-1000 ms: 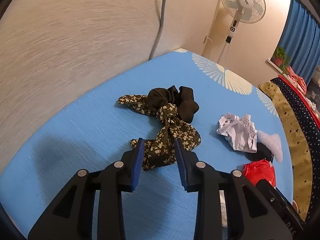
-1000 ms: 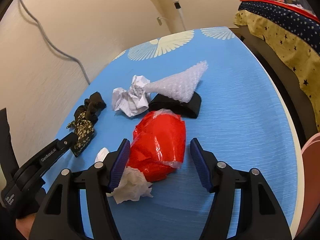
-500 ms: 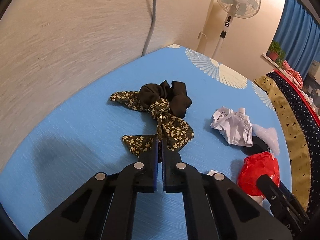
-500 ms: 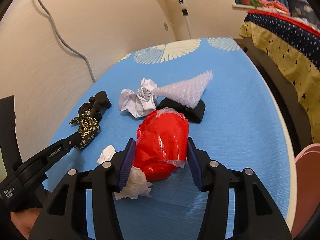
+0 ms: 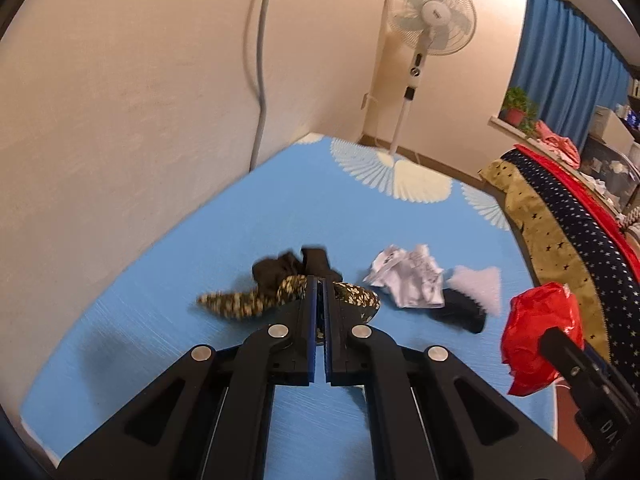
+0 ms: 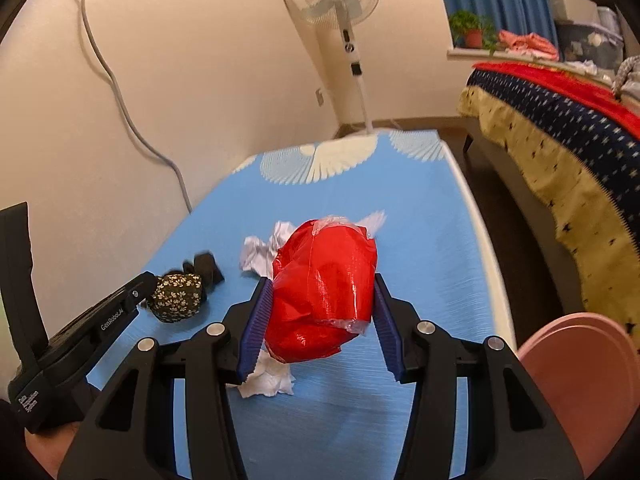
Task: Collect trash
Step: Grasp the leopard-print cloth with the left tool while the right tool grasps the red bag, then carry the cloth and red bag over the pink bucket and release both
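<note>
Both grippers have lifted since a moment ago: the left gripper (image 5: 319, 286) is pinched tight on the floral scrunchie (image 5: 352, 296), raised above the blue table (image 5: 200, 248). Between the right gripper's (image 6: 320, 316) blue pads, the red plastic bag (image 6: 324, 292) is clamped and held up, over a white tissue (image 6: 268, 380) and crumpled paper (image 5: 408, 280).

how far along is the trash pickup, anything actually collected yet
Nothing looks binned yet. In hand: the left gripper is shut on the floral cloth, and the right gripper clamps the red plastic bag. Left on the blue table: crumpled paper, bubble wrap, a black item, a white tissue.
</note>
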